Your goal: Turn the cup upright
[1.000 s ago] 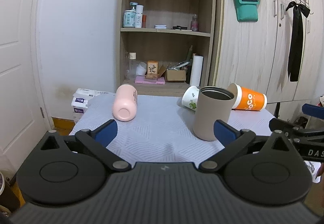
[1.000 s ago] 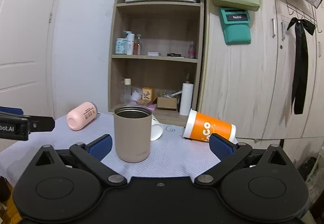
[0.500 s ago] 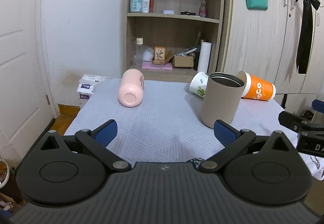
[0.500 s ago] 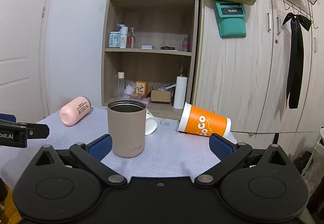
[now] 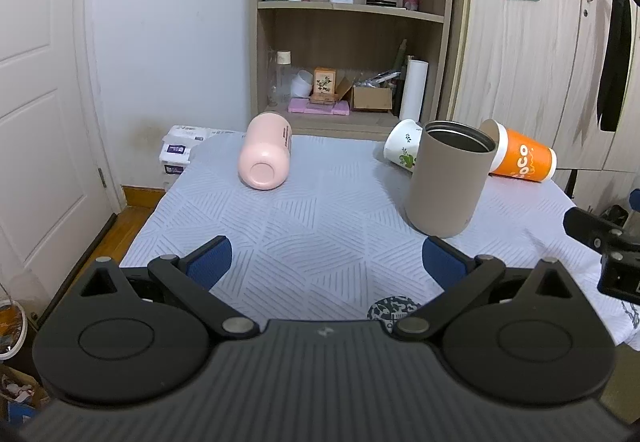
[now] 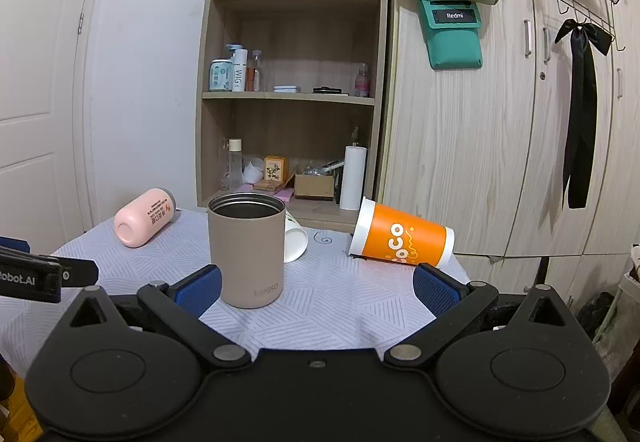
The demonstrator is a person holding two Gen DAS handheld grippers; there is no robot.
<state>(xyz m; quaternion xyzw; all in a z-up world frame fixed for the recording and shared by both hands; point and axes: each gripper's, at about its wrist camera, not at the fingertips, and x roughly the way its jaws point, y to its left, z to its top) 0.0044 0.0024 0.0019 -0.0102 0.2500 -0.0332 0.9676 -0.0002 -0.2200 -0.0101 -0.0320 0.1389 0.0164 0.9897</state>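
Observation:
A beige tumbler (image 5: 450, 178) (image 6: 247, 250) stands upright on the table. A pink cup (image 5: 266, 151) (image 6: 145, 217) lies on its side at the far left. An orange paper cup (image 5: 520, 157) (image 6: 400, 239) lies on its side at the far right. A white leaf-print cup (image 5: 403, 145) (image 6: 295, 241) lies on its side behind the tumbler. My left gripper (image 5: 326, 262) is open and empty, short of the cups. My right gripper (image 6: 316, 286) is open and empty, just in front of the tumbler and orange cup.
The table has a light blue patterned cloth (image 5: 320, 218). A wooden shelf unit (image 6: 292, 102) and wardrobe doors (image 6: 480, 162) stand behind it. A white door (image 5: 36, 102) is at the left. Tissue packs (image 5: 178, 148) lie beyond the table's left corner.
Both grippers have pulled back and risen a little from the table; the left view now looks down more on the cloth. The cups have not moved.

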